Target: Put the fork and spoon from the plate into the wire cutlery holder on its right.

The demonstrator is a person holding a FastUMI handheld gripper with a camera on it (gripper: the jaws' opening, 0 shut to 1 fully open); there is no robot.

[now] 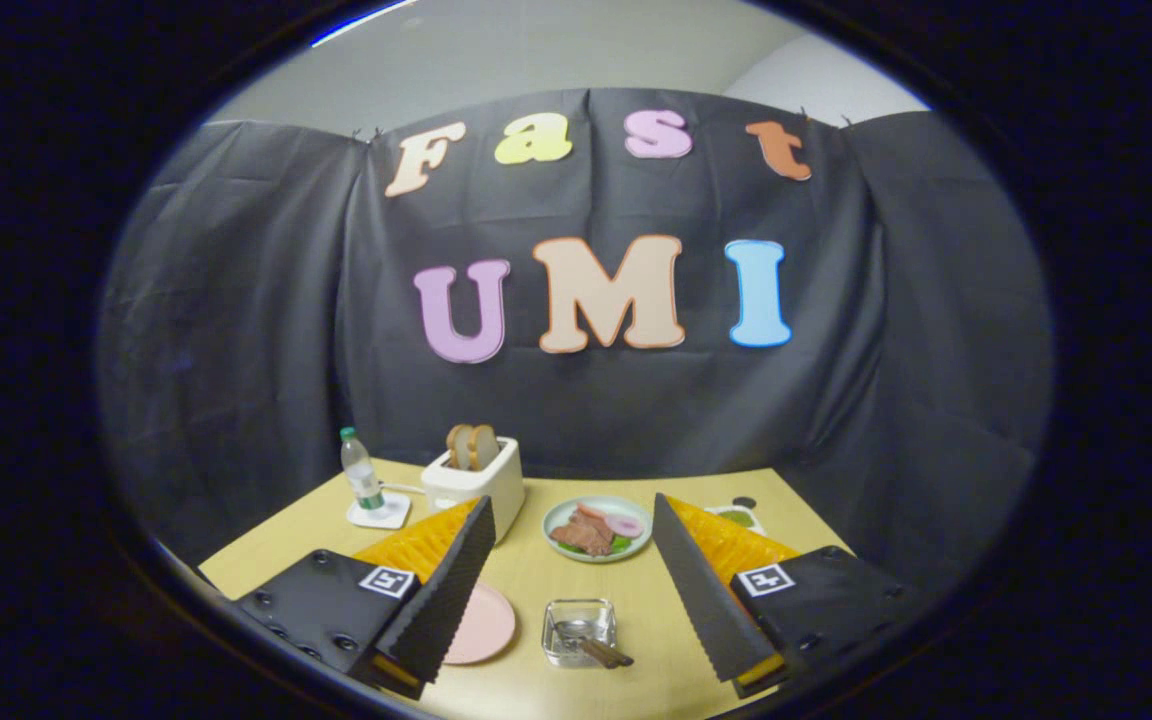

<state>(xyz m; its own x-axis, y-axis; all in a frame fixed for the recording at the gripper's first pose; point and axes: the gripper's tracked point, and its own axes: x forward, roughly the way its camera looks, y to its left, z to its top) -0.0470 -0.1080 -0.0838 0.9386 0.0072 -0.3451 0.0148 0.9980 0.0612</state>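
The pale wooden bench [526, 585] carries everything. The jaws [566, 580] of the orange-and-black gripper stand wide apart and hold nothing. Beside the left finger stands a white toaster [476, 485] with two bread slices upright in it. A round pink plate [481, 625] lies partly hidden behind the left finger. Beyond the fingers sits a pale green plate of food [598, 528]. Between the fingers, low and near, rests a small square wire cutlery holder [579, 632] with dark-handled cutlery [591, 645] lying in it; which pieces I cannot tell. A clear water bottle [360, 475] stands left of the toaster.
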